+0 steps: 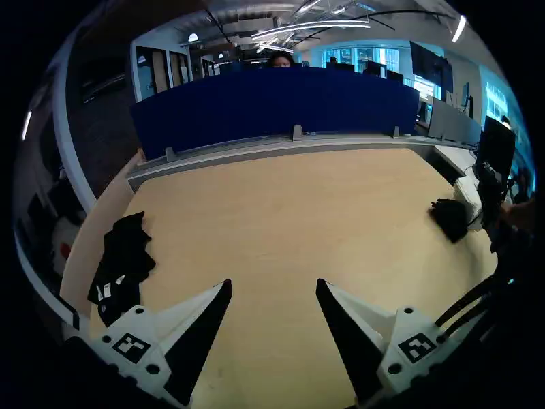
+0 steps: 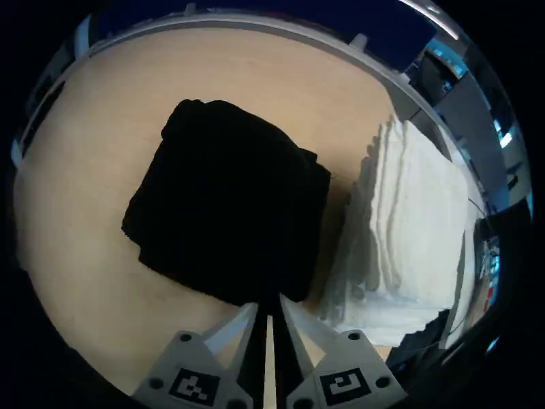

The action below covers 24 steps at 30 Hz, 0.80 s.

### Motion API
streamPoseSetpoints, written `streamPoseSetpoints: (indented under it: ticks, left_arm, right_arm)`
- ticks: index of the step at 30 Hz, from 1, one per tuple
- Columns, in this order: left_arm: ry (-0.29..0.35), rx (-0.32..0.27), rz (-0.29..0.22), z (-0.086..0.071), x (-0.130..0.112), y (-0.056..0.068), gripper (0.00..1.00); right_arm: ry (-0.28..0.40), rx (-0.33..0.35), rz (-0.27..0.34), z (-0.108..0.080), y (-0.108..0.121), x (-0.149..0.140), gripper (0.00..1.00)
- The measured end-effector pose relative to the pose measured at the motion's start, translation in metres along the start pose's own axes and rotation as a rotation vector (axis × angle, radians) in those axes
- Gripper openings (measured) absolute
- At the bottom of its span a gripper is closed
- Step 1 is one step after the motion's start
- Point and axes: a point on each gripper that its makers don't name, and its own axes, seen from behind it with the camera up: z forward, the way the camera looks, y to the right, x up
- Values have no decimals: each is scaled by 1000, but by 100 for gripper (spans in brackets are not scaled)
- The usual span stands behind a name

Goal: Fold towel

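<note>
Bundle of crumpled black cloth (image 1: 121,262) lies far left on pale wooden table (image 1: 286,204), well left of left gripper (image 1: 274,290). Its jaws are spread wide, holding nothing. Folded black towel (image 2: 228,211) lies flat on table, directly ahead of right gripper (image 2: 270,307), with tips at towel's near edge. Jaws nearly closed, thin slit between; hold on cloth unclear. Stack of folded white towels (image 2: 409,225) sits just right of black towel.

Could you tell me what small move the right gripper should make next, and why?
Probably open the right gripper and ease it back: the black folded towel already lies squarely on the light wooden table beside the stack of white folded towels, and the nearly closed fingers sit at its near edge.
</note>
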Motion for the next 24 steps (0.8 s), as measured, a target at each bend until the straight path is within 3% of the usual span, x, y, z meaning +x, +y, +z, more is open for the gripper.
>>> streamPoseSetpoints:
  ticks: [24]
  left_arm:
    - [-1, -12, 7, 6, 6, 5, 92]
  right_arm:
    - [16, 12, 12, -2, 0, 1, 8]
